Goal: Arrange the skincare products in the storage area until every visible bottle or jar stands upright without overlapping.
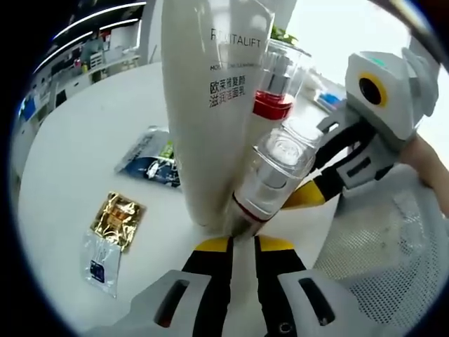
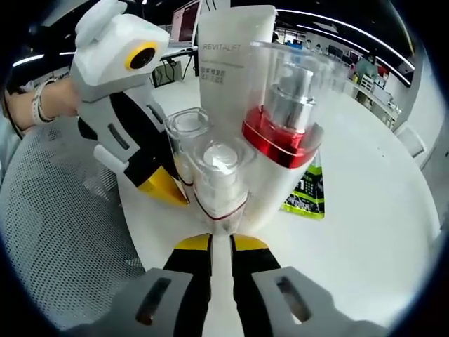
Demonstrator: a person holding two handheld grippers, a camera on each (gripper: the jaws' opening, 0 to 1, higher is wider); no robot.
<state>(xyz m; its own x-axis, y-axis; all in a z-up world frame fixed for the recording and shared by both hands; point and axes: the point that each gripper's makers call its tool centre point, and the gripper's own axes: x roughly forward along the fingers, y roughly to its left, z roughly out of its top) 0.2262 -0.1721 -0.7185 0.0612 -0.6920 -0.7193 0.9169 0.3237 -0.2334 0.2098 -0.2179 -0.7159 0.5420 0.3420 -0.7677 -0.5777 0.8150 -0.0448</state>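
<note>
A tall white tube (image 1: 207,105), printed "REVITALIFT" above Chinese characters, stands on a round white table (image 1: 84,140). Touching it are a clear-capped pump bottle with a red collar (image 1: 277,88) and a smaller clear-capped pump bottle (image 1: 270,179) with a thin red band, all clustered upright or slightly leaning.

In the left gripper view, the left gripper (image 1: 242,246) has its yellow-tipped jaws nearly closed at the base of the smaller bottle; whether they clamp it cannot be told. The right gripper (image 1: 337,158) enters from the right, yellow tip beside the same bottle, over a white mesh basket (image 1: 379,260). Sachets lie to the left: a gold one (image 1: 119,219), a clear one (image 1: 102,261), a dark blue one (image 1: 151,158).

In the right gripper view, the right gripper (image 2: 219,246) likewise sits nearly closed beneath the smaller bottle, grip uncertain. A green packet (image 2: 307,193) lies behind the bottles. Office desks and ceiling strip lights fill the far background.
</note>
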